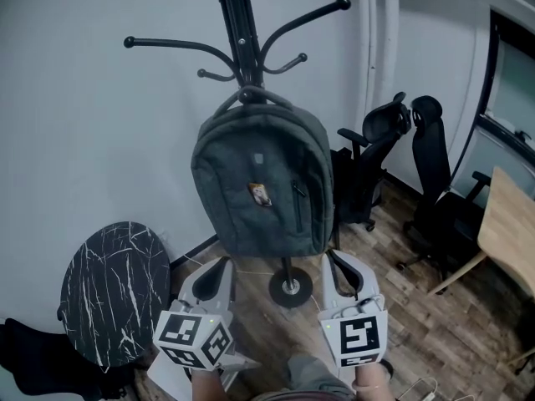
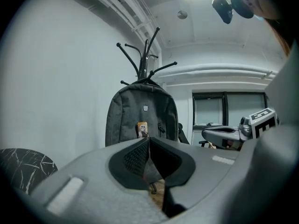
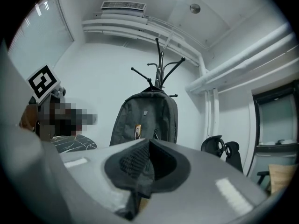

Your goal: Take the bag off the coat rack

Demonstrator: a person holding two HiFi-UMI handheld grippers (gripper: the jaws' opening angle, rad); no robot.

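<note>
Two tools are held level, side by side: the left gripper [image 1: 219, 267] and the right gripper [image 1: 338, 266]. Each has its jaws pressed together with nothing between them. Both point at the bag [image 1: 261, 182], which hangs by its top loop from a hook on the rack [image 1: 238, 23], front pocket facing the person. The grippers sit low, near the bag's bottom edge and apart from it, likely an approach before lifting the loop off the hook. The rack's round base [image 1: 290, 289] stands on a wood floor [image 1: 393, 324] by a plain pale wall [image 1: 75, 124]. A round black marble table [image 1: 115, 286] is to the left; black chairs [image 1: 430, 199] and a wooden desk [image 1: 512, 224] are to the right.
</note>
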